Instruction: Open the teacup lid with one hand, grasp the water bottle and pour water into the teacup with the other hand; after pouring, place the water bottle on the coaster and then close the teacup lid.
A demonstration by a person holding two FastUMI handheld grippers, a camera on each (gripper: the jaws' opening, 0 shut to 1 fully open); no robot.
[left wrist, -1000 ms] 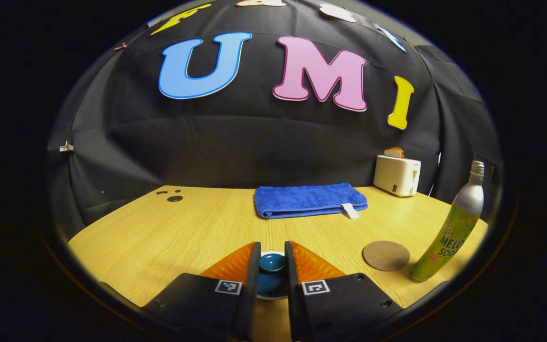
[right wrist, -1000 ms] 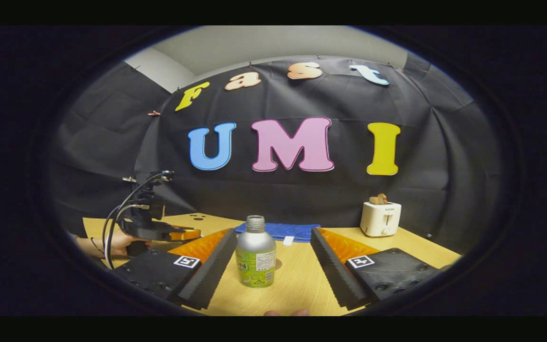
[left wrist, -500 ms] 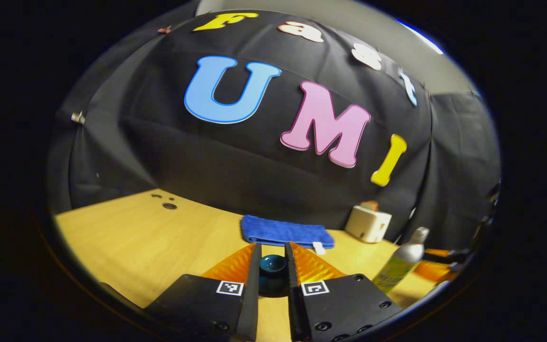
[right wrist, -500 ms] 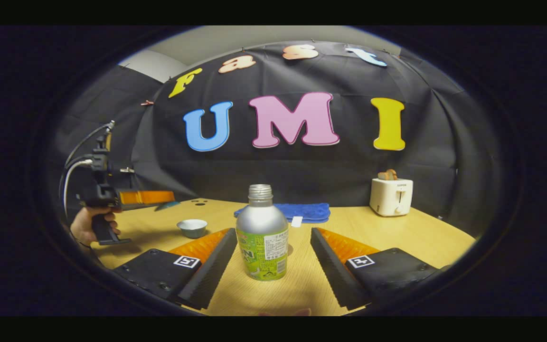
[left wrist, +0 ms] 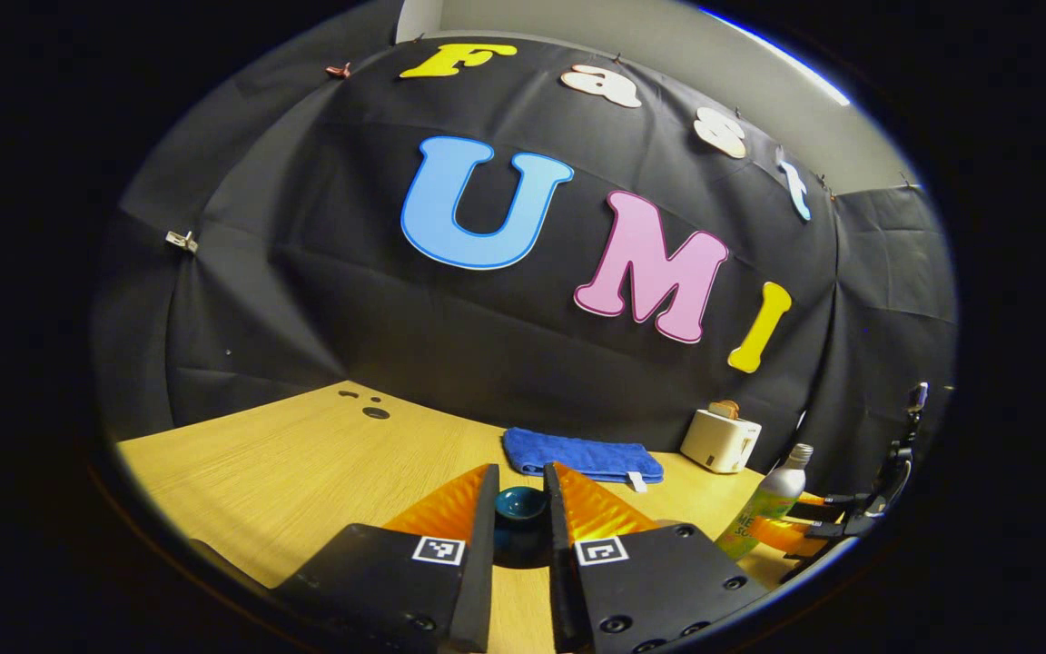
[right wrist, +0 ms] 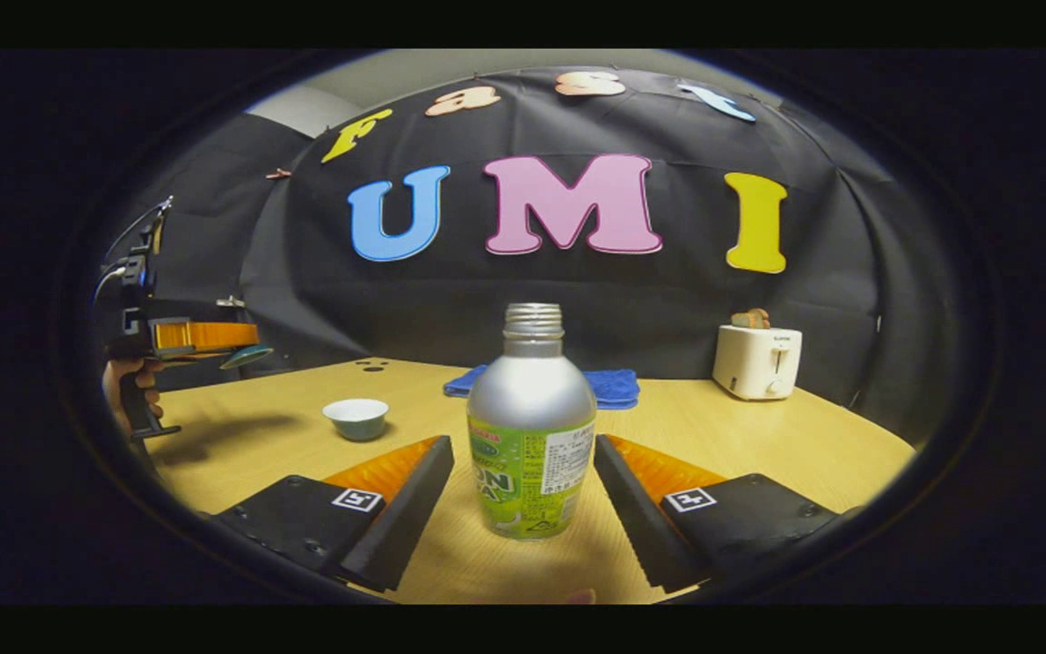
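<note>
Bottle: silver-shouldered, green-labelled metal water bottle (right wrist: 532, 427), uncapped, upright on the wooden table (right wrist: 741, 436), between the right gripper (right wrist: 523, 495) fingers; jaws wide, not touching, lined up to grasp.
Lid: dark blue round teacup lid (left wrist: 520, 522) clamped in left gripper (left wrist: 520, 509), held aloft off to the side so the cup is clear for pouring.
Cup: small pale teacup (right wrist: 356, 418), uncovered, left of bottle, path unobstructed.
Behind: folded blue towel (right wrist: 609, 386), white toaster (right wrist: 756, 361), well apart.

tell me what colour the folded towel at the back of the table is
Blue. The towel shows best in the left gripper view, lying folded near the booth wall beside the toaster.
</note>
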